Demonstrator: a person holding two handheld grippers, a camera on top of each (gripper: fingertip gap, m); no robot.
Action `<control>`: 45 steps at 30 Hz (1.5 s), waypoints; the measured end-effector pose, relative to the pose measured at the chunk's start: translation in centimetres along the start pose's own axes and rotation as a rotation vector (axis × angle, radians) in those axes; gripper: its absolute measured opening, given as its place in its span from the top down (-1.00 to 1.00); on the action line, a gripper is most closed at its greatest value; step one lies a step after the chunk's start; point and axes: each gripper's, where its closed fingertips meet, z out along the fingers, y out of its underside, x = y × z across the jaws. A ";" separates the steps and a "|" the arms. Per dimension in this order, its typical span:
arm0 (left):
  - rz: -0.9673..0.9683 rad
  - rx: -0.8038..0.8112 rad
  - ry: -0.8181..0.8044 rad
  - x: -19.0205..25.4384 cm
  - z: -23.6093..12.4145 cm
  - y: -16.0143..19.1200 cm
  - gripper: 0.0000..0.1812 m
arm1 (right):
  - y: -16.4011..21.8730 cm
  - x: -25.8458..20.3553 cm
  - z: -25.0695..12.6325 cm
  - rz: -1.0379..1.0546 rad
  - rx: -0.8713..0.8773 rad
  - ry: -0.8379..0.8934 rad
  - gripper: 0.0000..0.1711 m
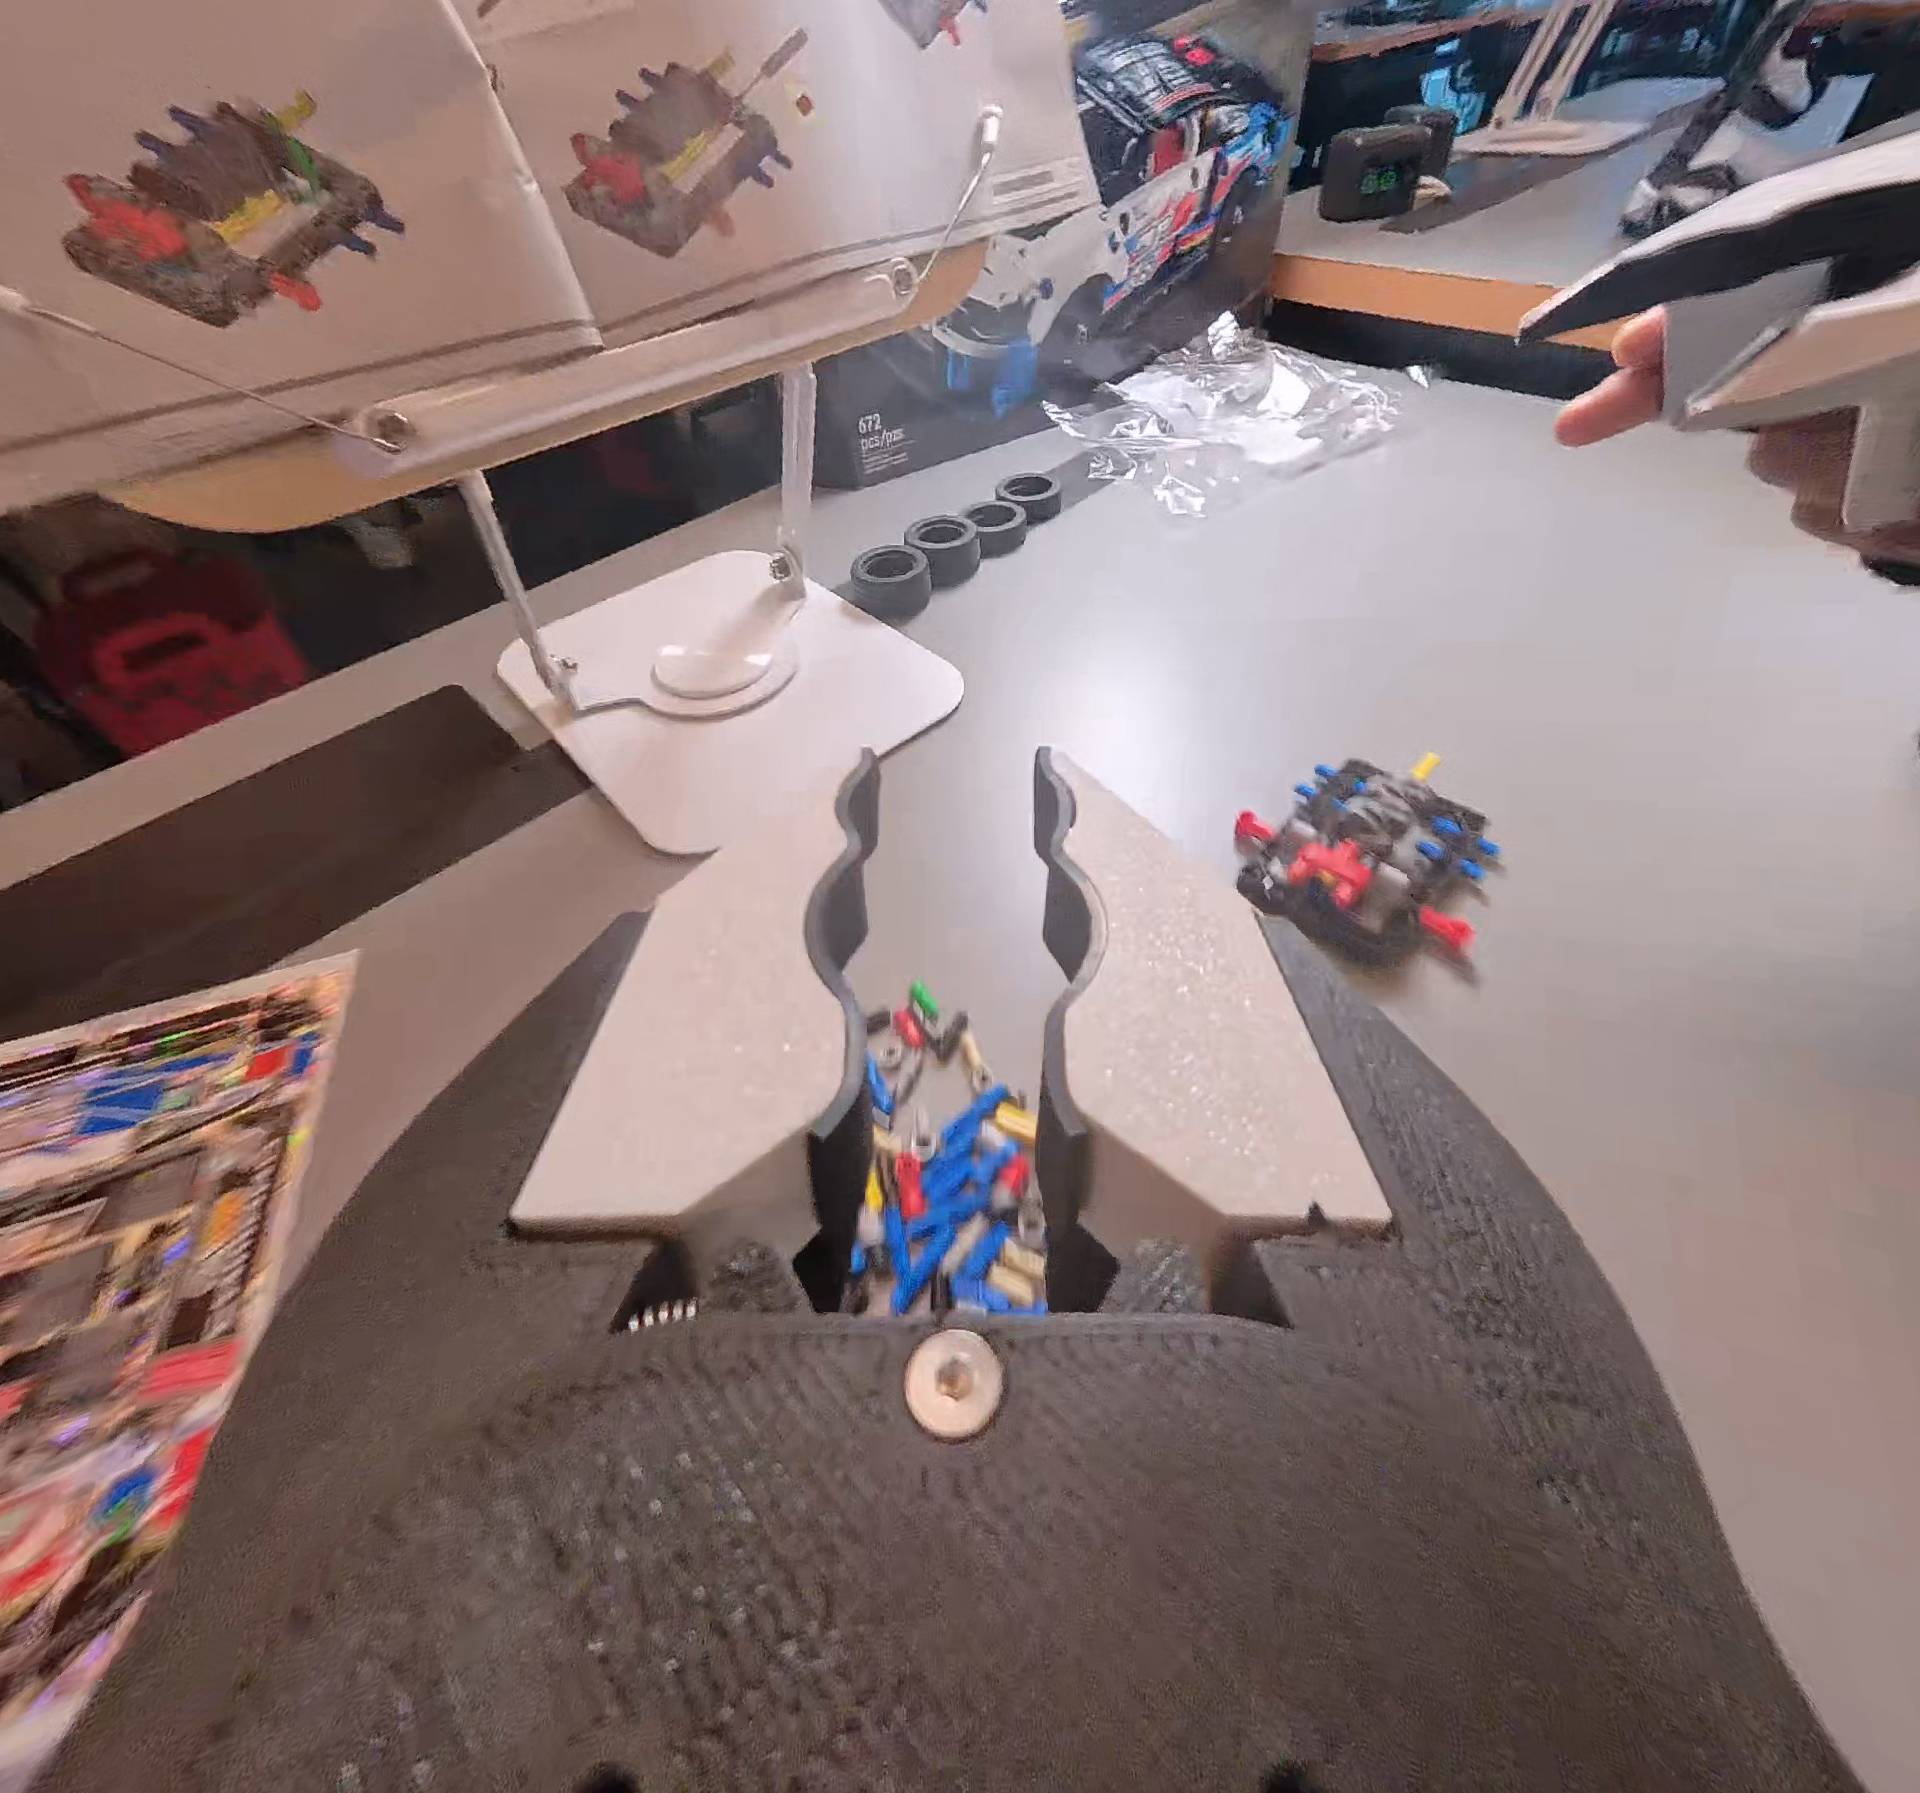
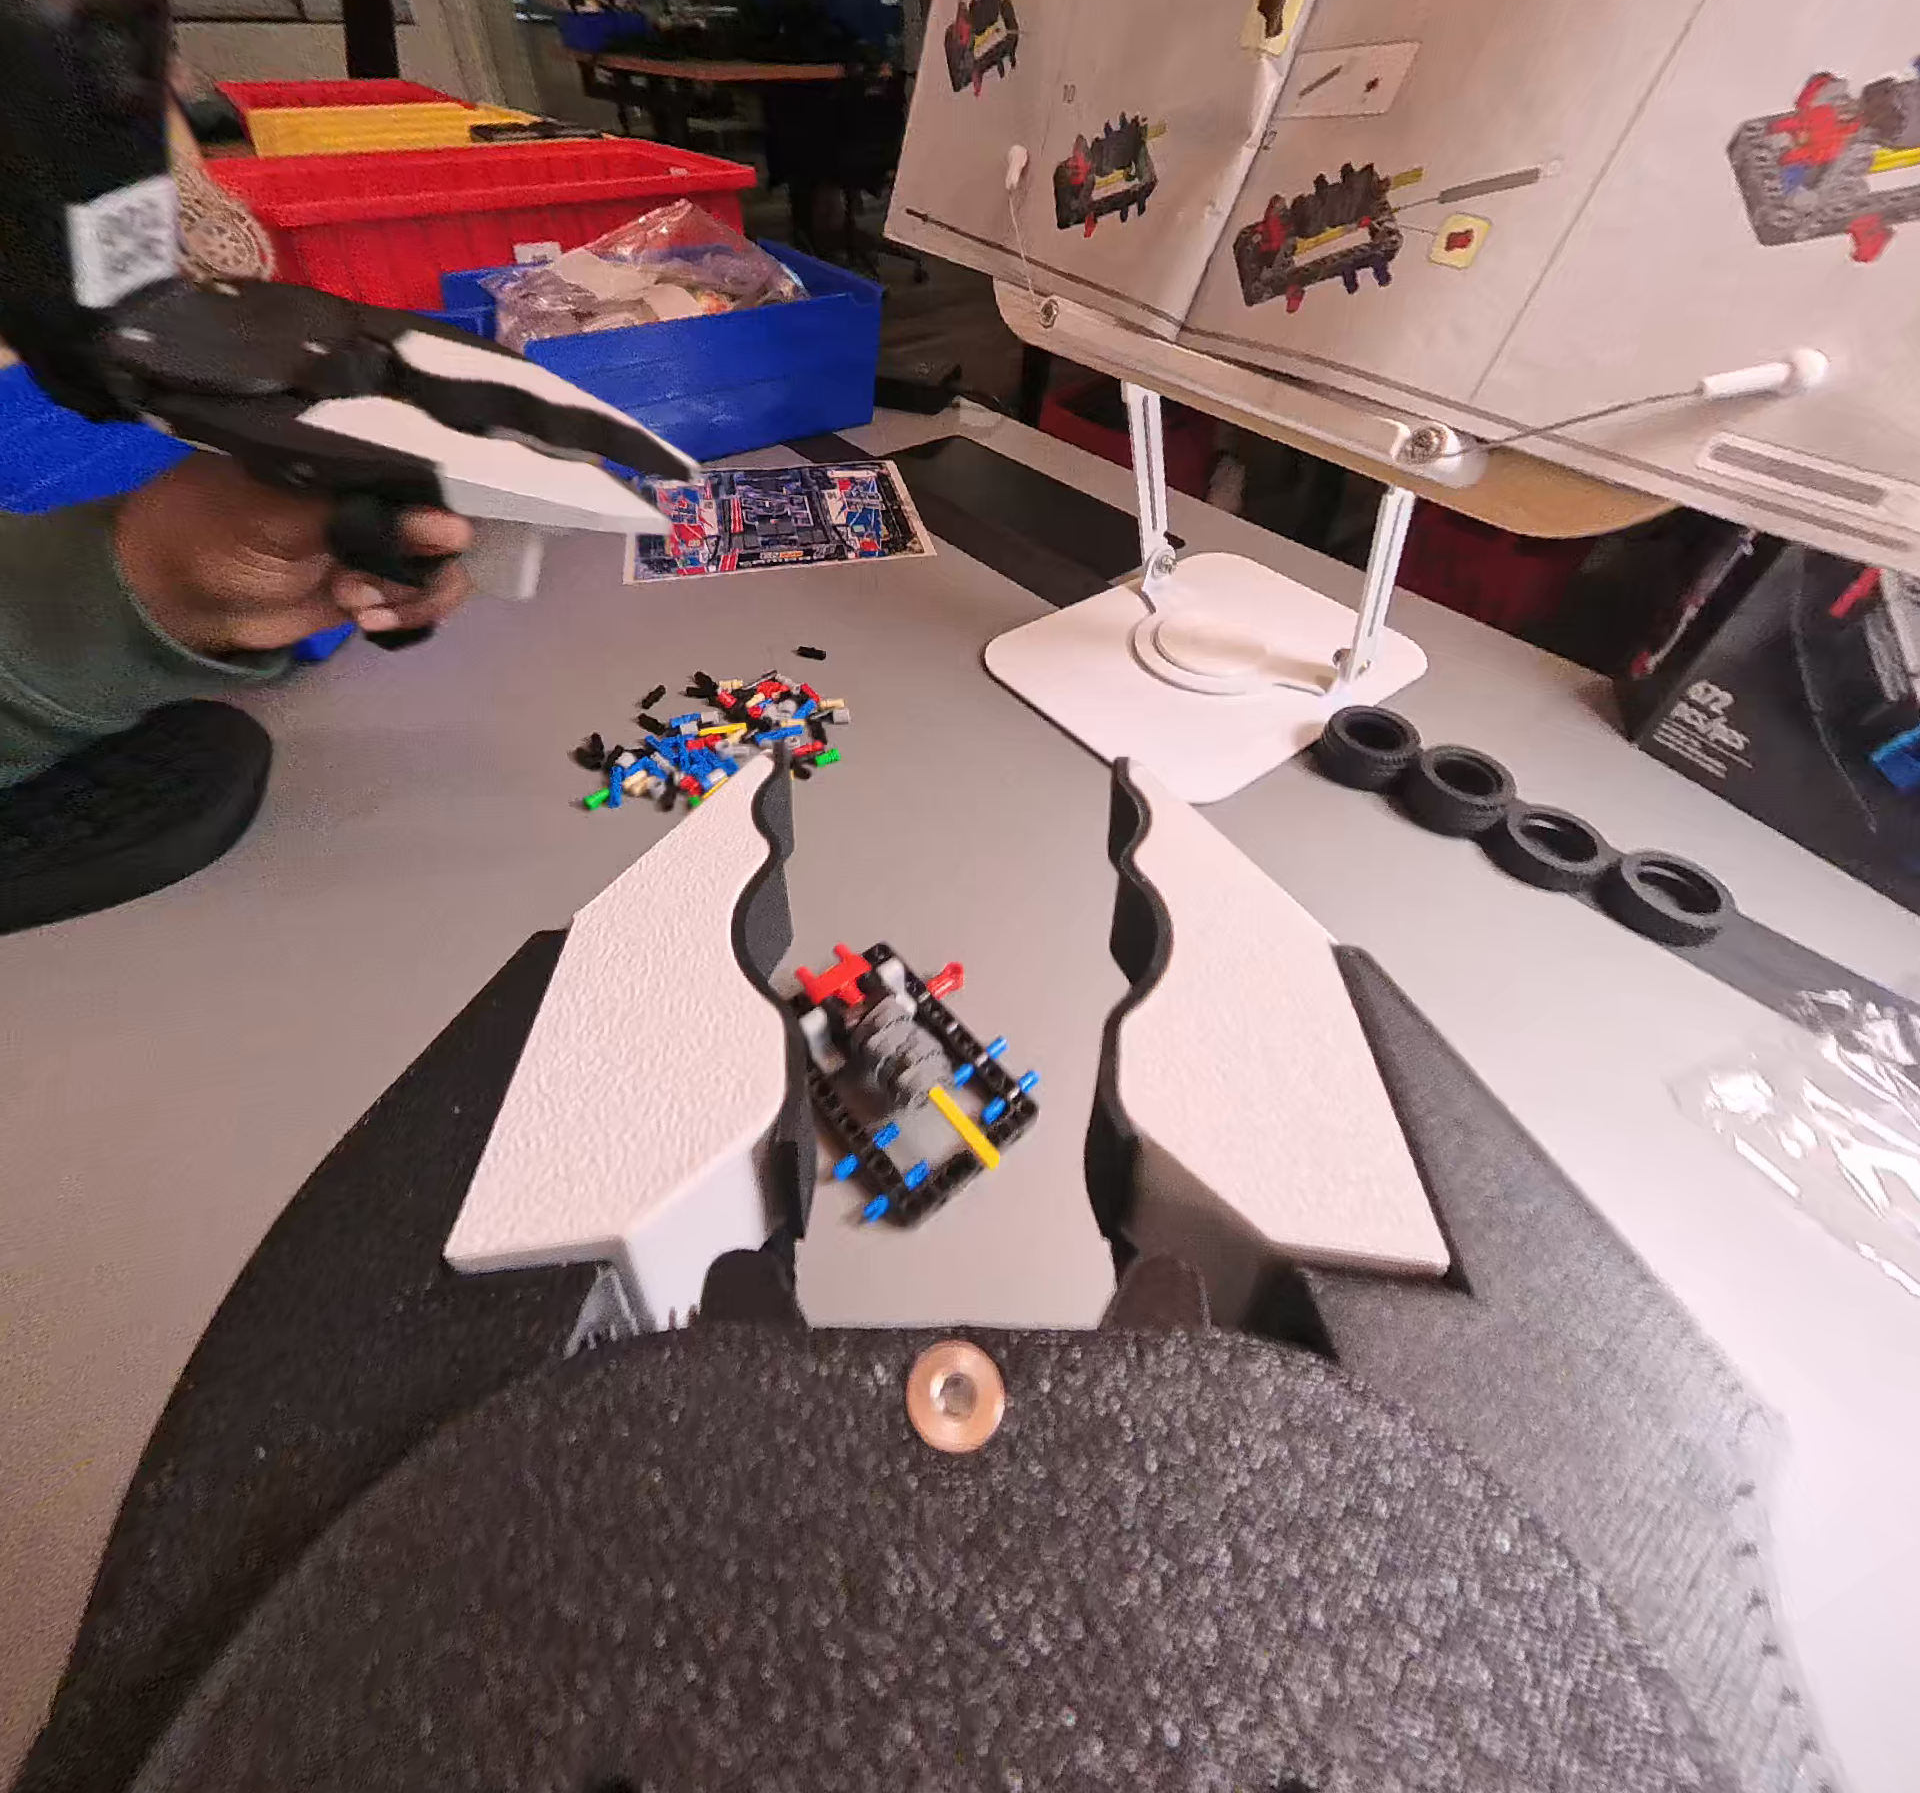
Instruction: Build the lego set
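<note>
A part-built black lego frame with red, blue and yellow pins lies on the grey table; it shows in the left wrist view [image 1: 1366, 860] and in the right wrist view [image 2: 909, 1083]. A pile of small loose pins, mostly blue, shows below my left gripper [image 1: 951, 1151] and farther off in the right wrist view [image 2: 717, 735]. My left gripper [image 1: 954, 772] is open and empty above the pile. My right gripper [image 2: 945, 777] is open and empty above the frame, apart from it.
An open instruction booklet [image 1: 520, 81] rests on a white stand [image 2: 1205, 663]. Several black tyres [image 2: 1507, 829] line the table's far edge. A sticker sheet [image 2: 774, 517], the set's box [image 1: 1164, 185], crumpled plastic [image 1: 1226, 403] and red and blue bins [image 2: 707, 341] lie around.
</note>
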 end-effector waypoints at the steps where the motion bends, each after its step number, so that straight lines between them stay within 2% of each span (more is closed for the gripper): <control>1: -0.035 0.013 0.023 -0.3 1.4 0.3 0.71 | 0.1 0.2 0.8 -0.012 0.008 -0.014 0.31; 4: -0.100 0.046 0.049 -1.1 3.6 2.1 0.78 | 2.2 0.1 2.7 -0.080 -0.002 -0.092 0.36; 6: -0.129 0.009 0.139 0.5 3.5 3.6 0.68 | 5.6 -0.9 2.9 -0.139 -0.115 -0.181 0.36; 9: -0.019 -0.065 0.198 2.4 3.1 5.5 0.58 | 10.9 -1.0 2.1 -0.254 -0.322 -0.261 0.31; 11: 0.018 -0.135 0.300 4.4 3.2 6.3 0.53 | 13.2 -0.8 1.8 -0.259 -0.411 -0.297 0.21; 16: 0.106 -0.326 0.609 9.3 1.7 9.7 0.43 | 15.0 -0.3 2.4 -0.235 -0.451 -0.329 0.09; 18: 0.134 -0.355 0.661 10.2 1.2 10.7 0.44 | 15.6 -0.4 2.7 -0.243 -0.477 -0.349 0.09; 23: 0.135 -0.374 0.697 11.3 0.9 11.0 0.41 | 15.9 -1.2 3.4 -0.275 -0.541 -0.441 0.18; 26: 0.155 -0.390 0.656 10.9 1.3 11.4 0.37 | 15.7 -2.1 4.0 -0.299 -0.559 -0.484 0.22; 29: 0.182 -0.416 0.622 10.6 1.4 11.7 0.30 | 15.4 -3.5 5.2 -0.325 -0.559 -0.482 0.24; 30: 0.195 -0.419 0.611 10.4 1.4 11.8 0.30 | 15.1 -3.7 5.8 -0.338 -0.556 -0.461 0.33; 34: 0.221 -0.439 0.603 10.0 0.8 11.8 0.32 | 14.4 -4.5 7.5 -0.425 -0.521 -0.408 0.33; 40: 0.260 -0.474 0.748 11.7 -1.7 12.2 0.63 | 11.8 -4.1 6.5 -0.401 -0.422 -0.353 0.25; 45: 0.306 -0.534 0.805 13.4 -1.9 13.6 0.73 | 10.5 -4.9 5.1 -0.355 -0.345 -0.365 0.31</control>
